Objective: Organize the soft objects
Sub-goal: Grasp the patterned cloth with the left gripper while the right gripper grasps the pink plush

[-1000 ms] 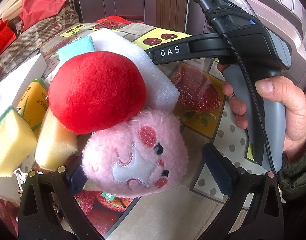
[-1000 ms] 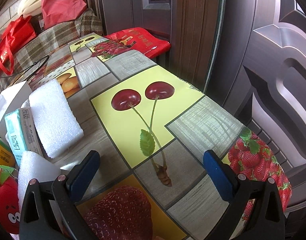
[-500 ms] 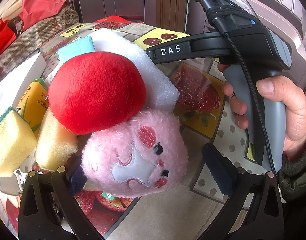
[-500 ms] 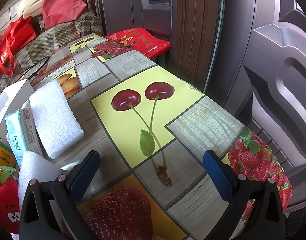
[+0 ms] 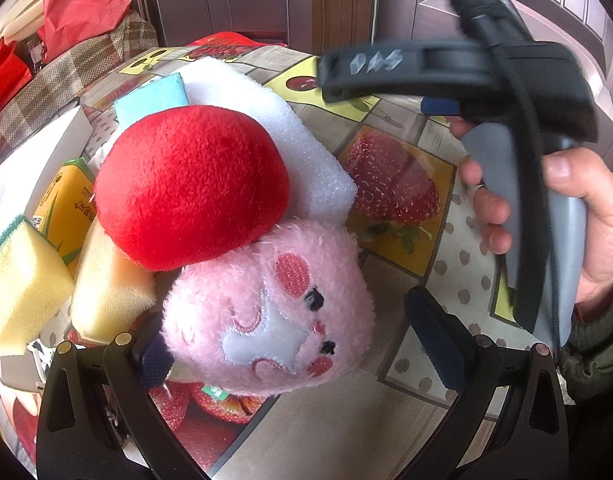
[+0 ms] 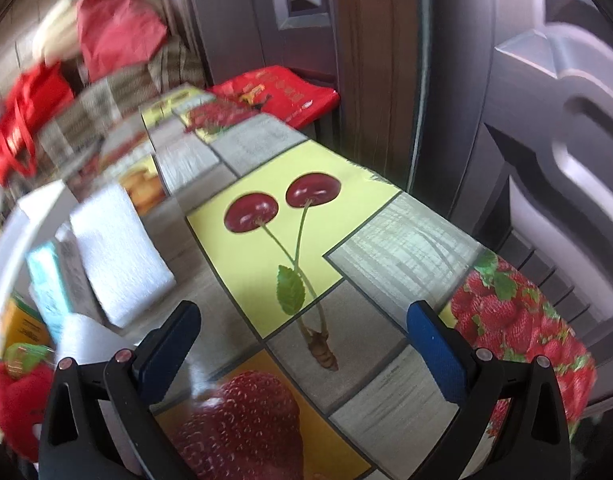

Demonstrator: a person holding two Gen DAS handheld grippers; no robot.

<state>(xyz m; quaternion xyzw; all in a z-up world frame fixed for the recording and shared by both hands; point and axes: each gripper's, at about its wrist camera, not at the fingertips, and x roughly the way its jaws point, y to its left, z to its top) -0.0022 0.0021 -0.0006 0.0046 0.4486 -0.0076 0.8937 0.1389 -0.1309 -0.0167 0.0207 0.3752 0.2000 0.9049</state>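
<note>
In the left wrist view a pink plush toy lies between the wide-apart fingers of my left gripper, against the left pad and clear of the right one. A red plush rests on it, with white foam behind and two yellow sponges at left. My right gripper is open and empty over the fruit-print tablecloth; its body shows in the left wrist view. The red plush and a white foam block show at left in the right wrist view.
A yellow carton, a light blue packet and a white box crowd the table's left side. Red bags lie on a plaid sofa behind. A dark door stands close beyond the table's right edge.
My right gripper has moved up and to the right in the left wrist view, and its own view is blurred by motion. The left gripper and the toys have not moved.
</note>
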